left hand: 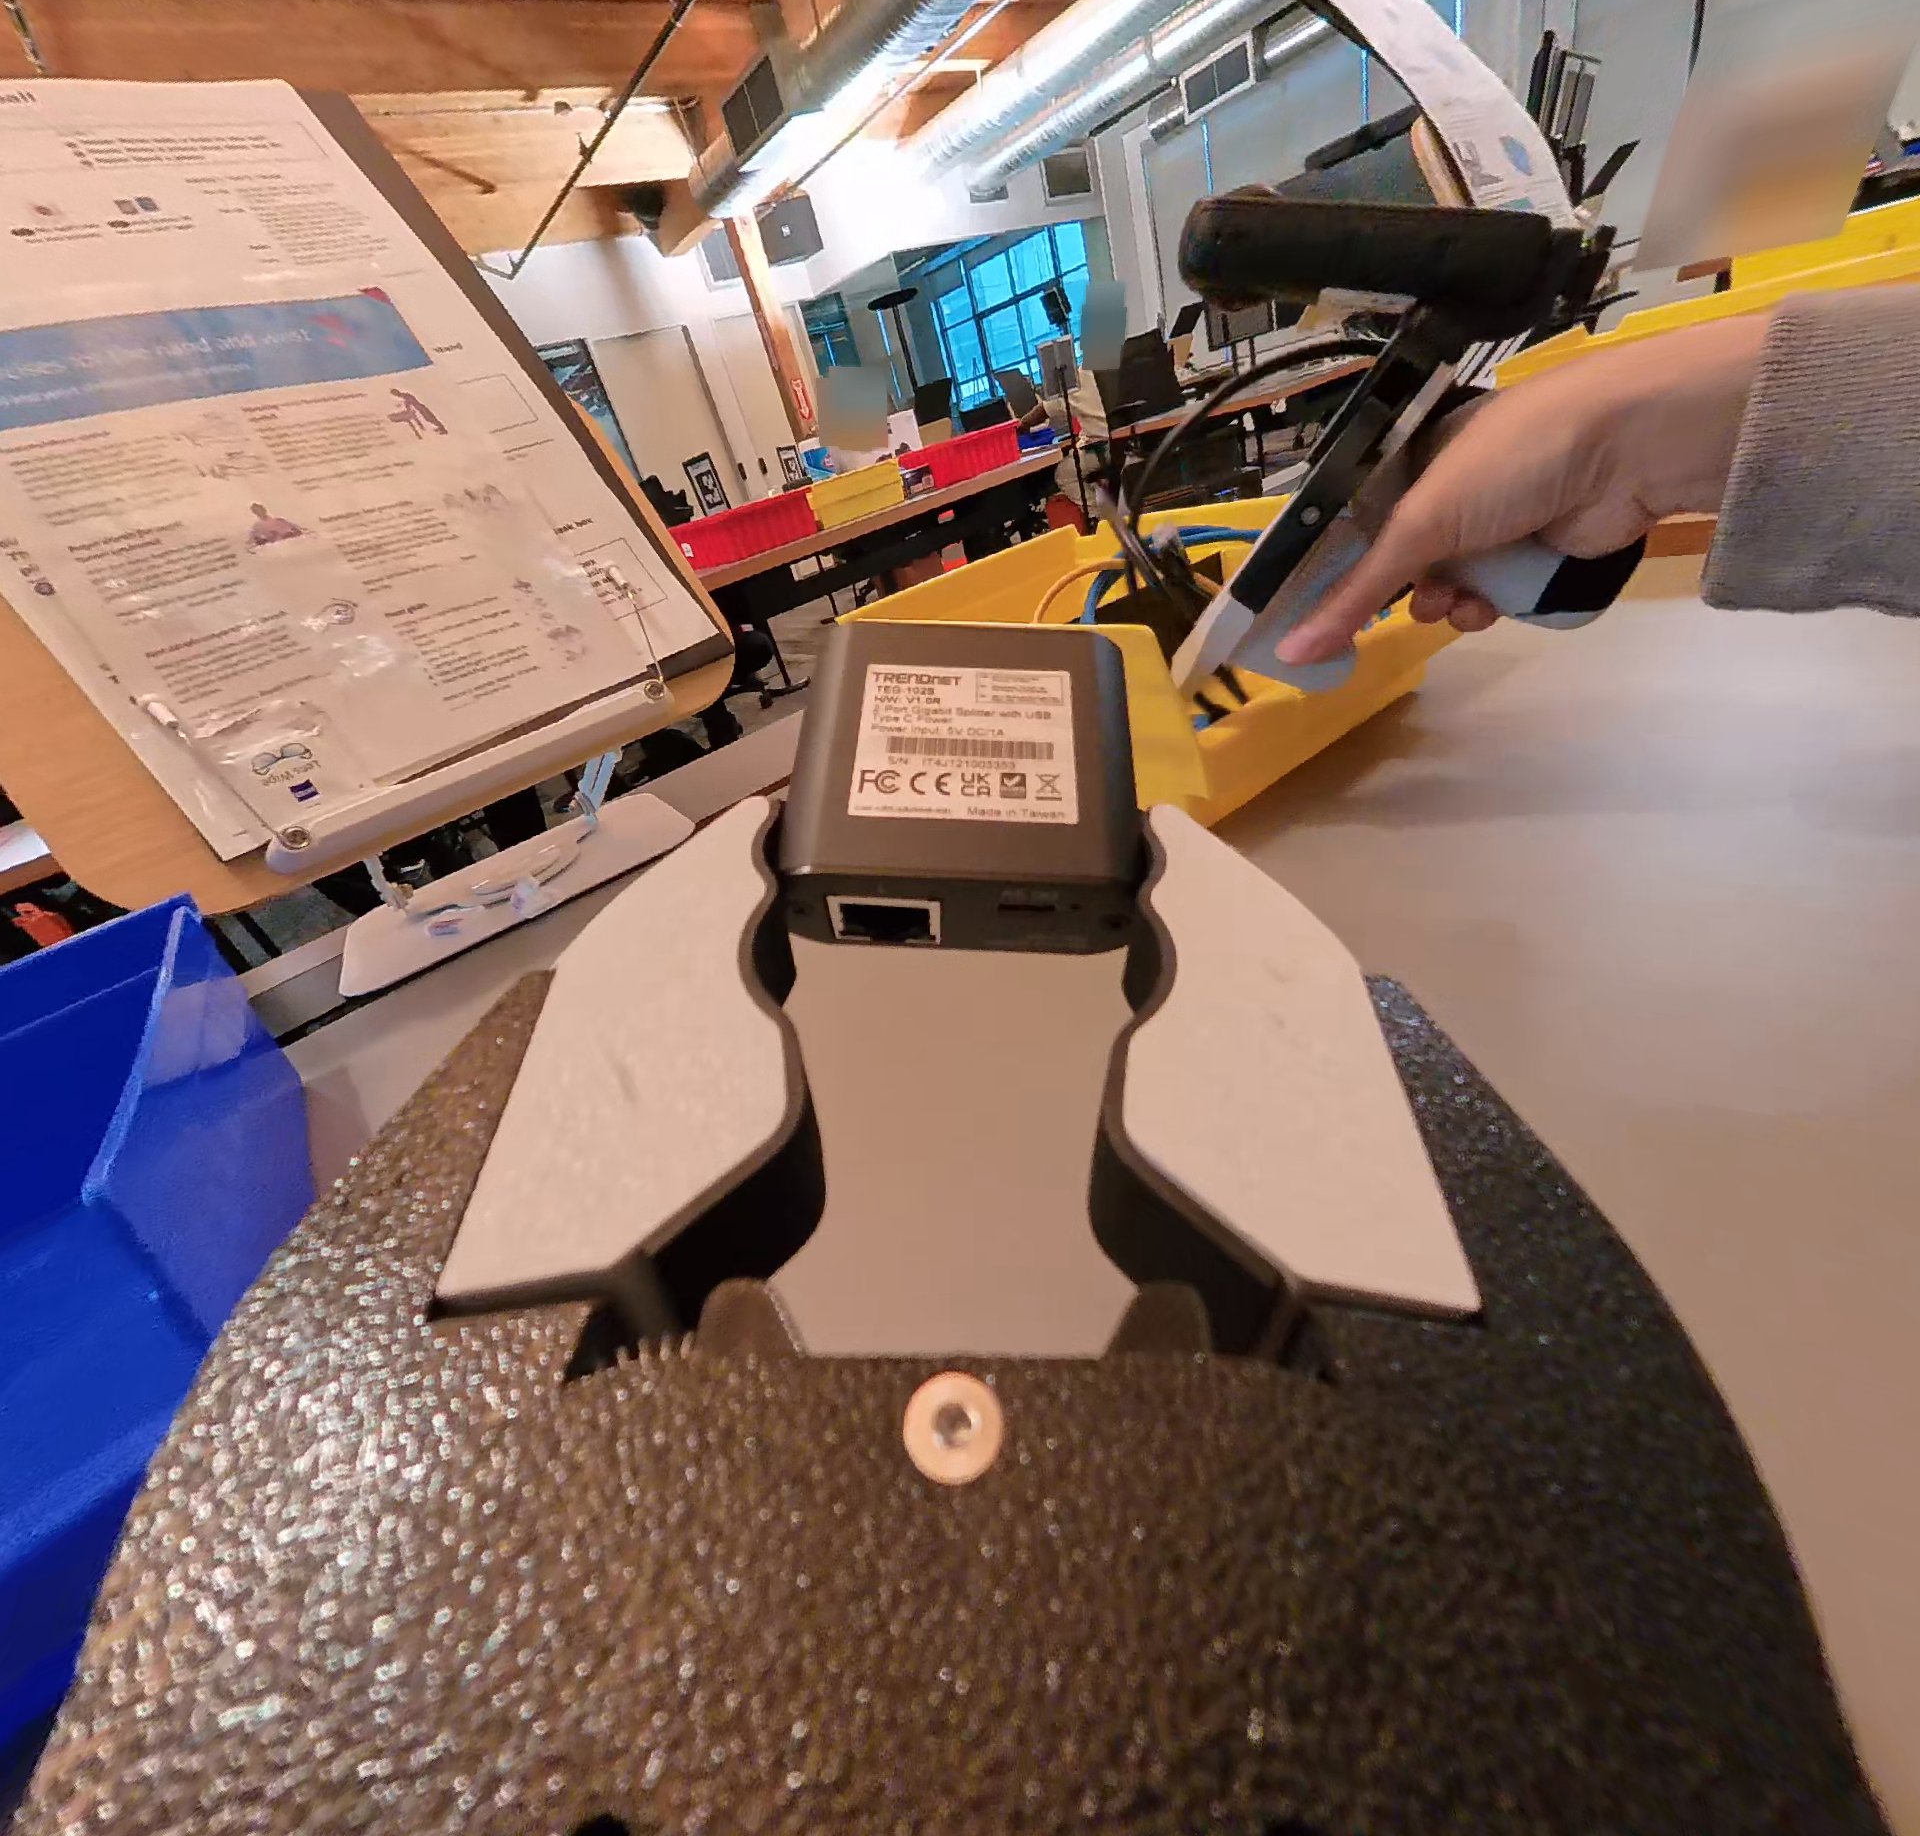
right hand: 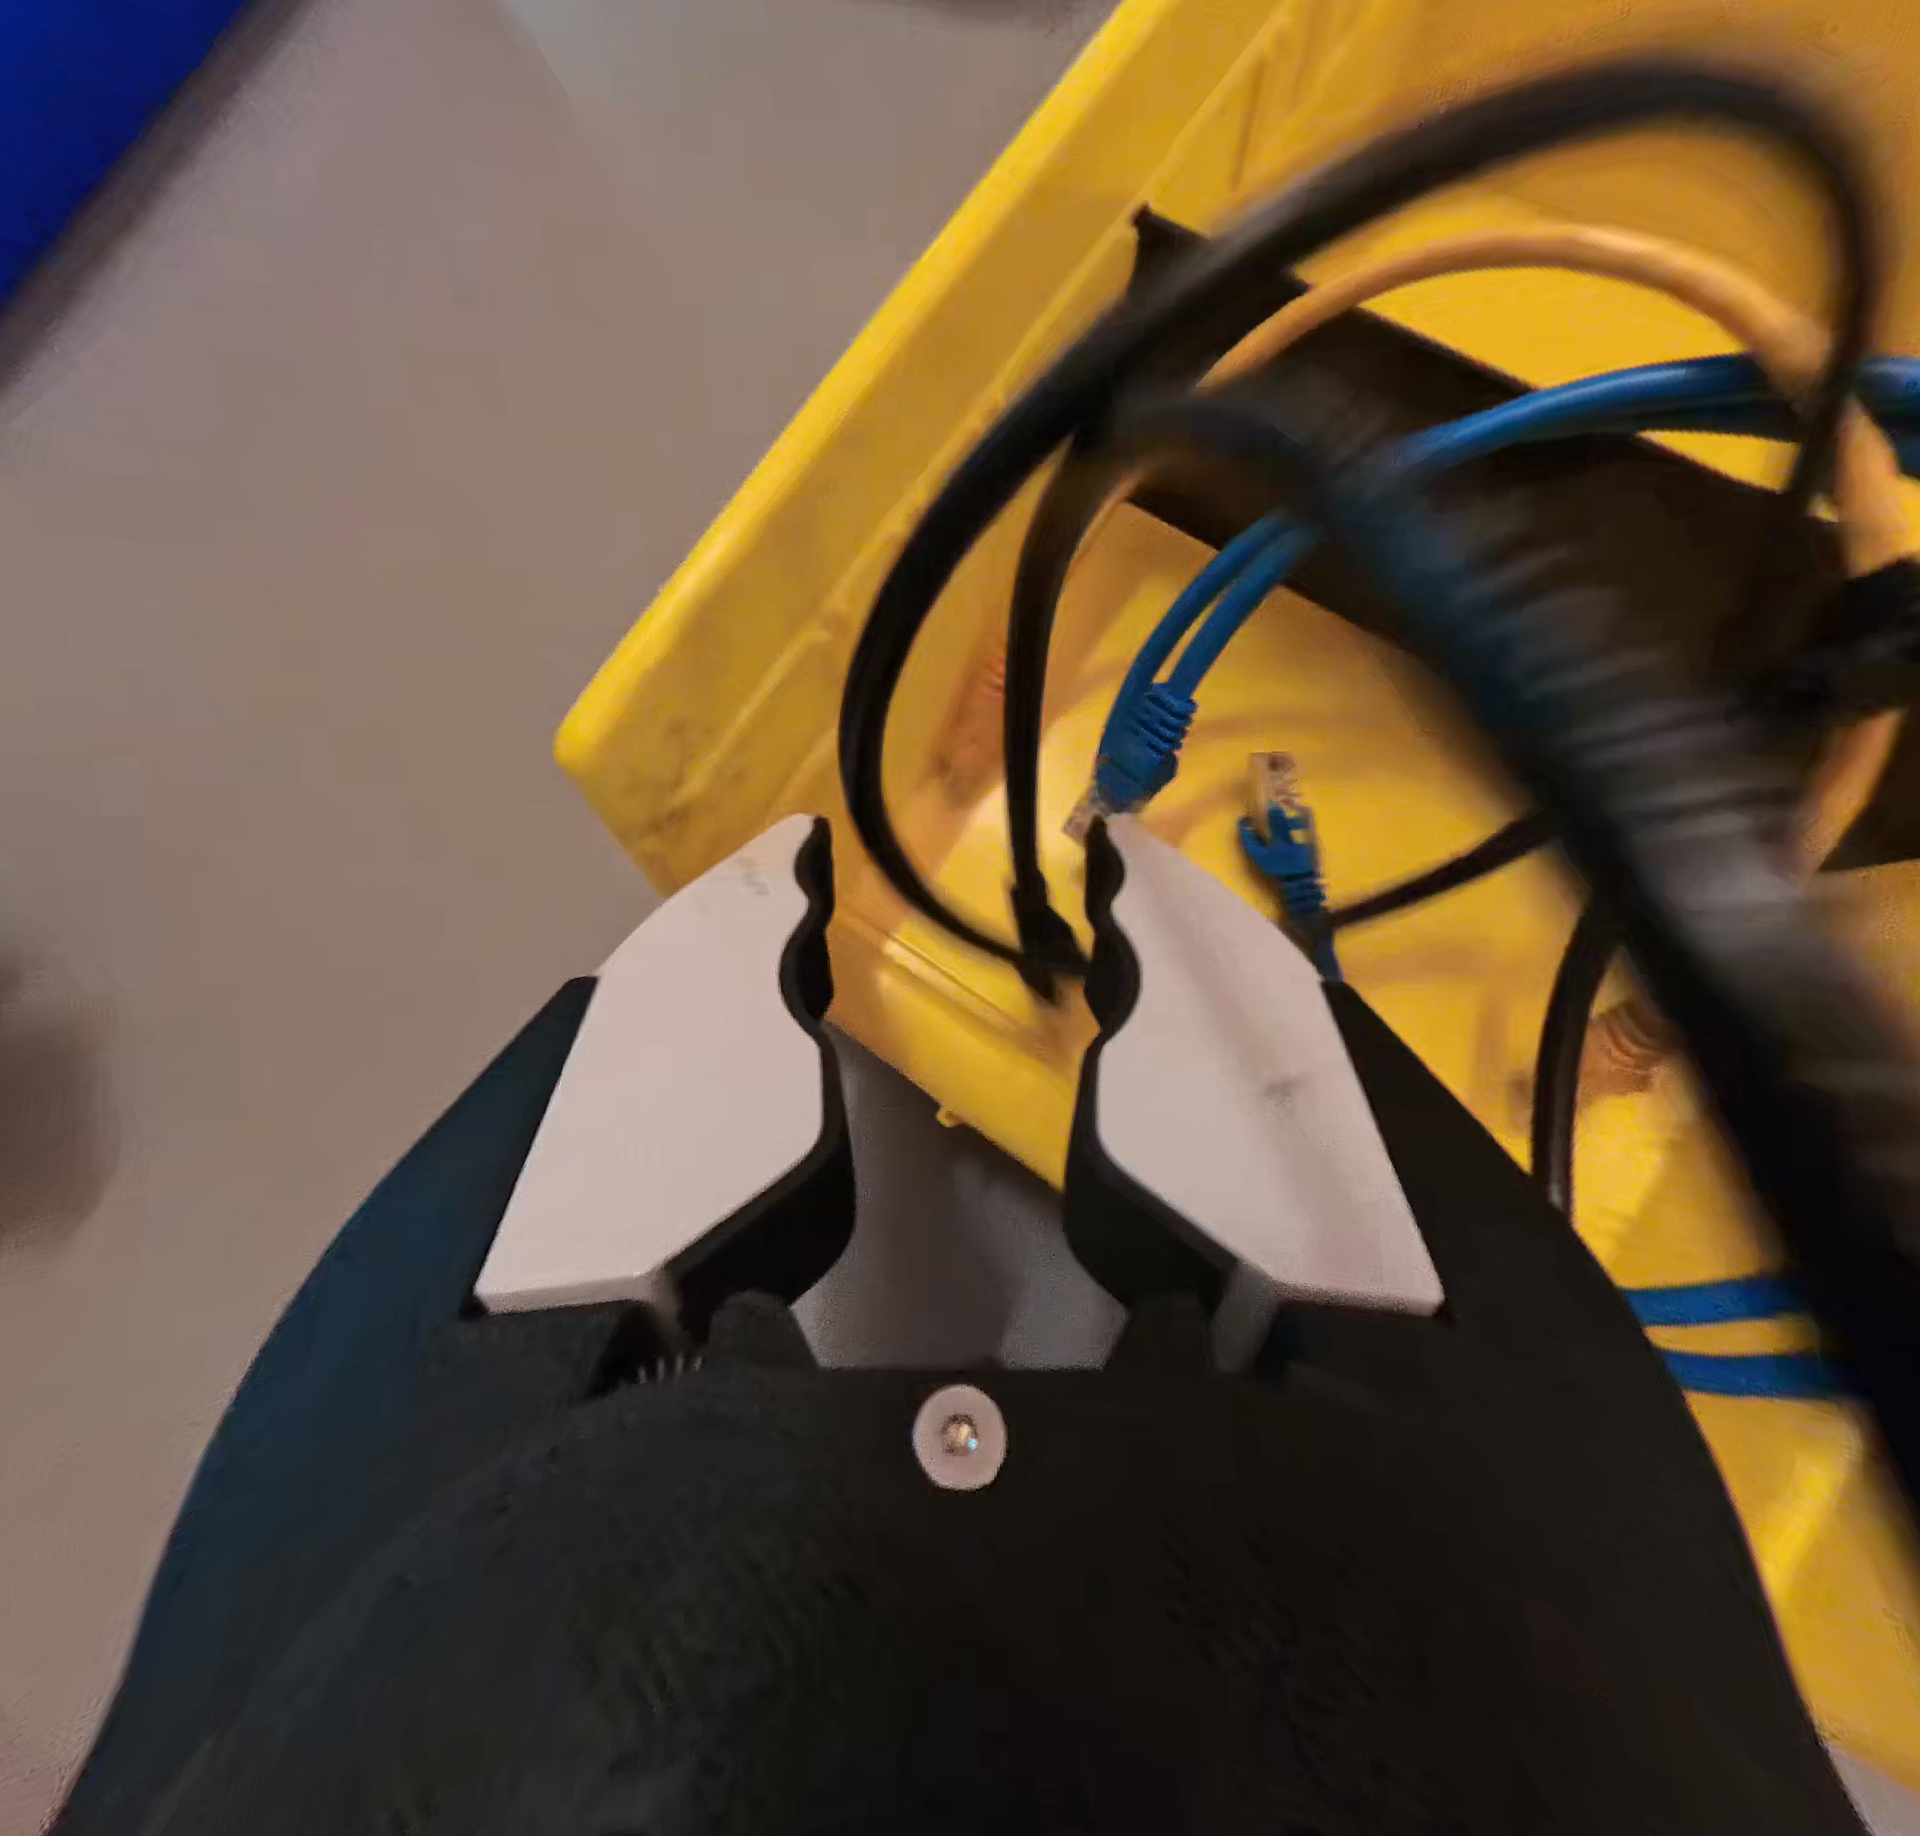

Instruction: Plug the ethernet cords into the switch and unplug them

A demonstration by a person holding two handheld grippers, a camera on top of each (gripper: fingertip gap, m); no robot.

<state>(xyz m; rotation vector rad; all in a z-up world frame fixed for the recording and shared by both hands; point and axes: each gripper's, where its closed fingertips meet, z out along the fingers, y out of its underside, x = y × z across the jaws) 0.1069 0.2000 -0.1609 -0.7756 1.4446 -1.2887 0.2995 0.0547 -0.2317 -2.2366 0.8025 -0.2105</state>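
My left gripper is shut on a small black switch, held above the table with its white label up and an empty ethernet port facing me. My right gripper is open and empty, its tips at the corner of a yellow bin. In the bin lie blue ethernet cords with plugs, a black cord and a yellow cord. In the left wrist view the right gripper reaches down into the yellow bin, held by a hand.
A blue bin stands at the left. A tilted stand with a printed sheet is at the back left. The grey table stretches to the right. Red and yellow bins sit on far tables.
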